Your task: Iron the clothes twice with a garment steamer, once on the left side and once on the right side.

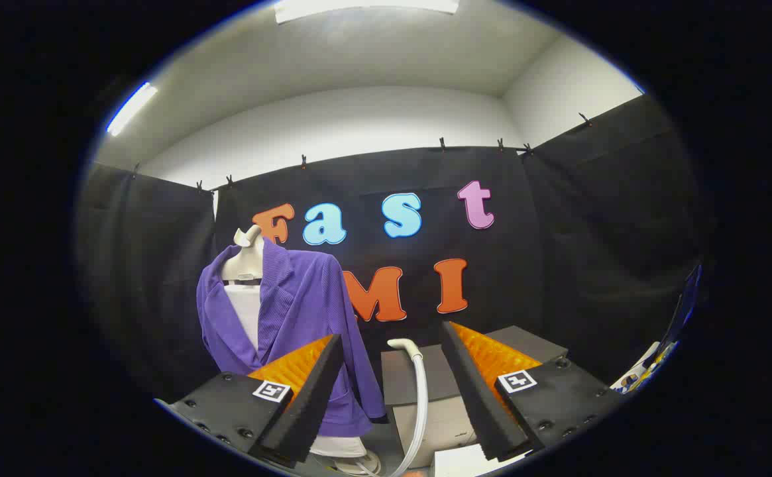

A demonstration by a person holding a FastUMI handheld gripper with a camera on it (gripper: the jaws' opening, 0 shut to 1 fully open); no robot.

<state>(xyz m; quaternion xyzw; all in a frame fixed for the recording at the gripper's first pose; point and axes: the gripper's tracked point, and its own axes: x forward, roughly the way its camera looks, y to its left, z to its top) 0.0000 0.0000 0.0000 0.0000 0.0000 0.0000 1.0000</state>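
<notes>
hand-held gripper (391, 351) spread wide, pinching nothing | white steamer hose (419, 391) curves up between its fingers, just ahead | purple jacket (299, 318) on white mannequin (245, 265), beyond the left finger | grey box (425, 384) behind hose

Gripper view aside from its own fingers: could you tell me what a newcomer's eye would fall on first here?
The purple jacket on a white mannequin torso stands out first, beyond the tool's left finger and against the black cloth wall. Next comes the white steamer hose, curving up between the open fingers, which hold nothing.
</notes>
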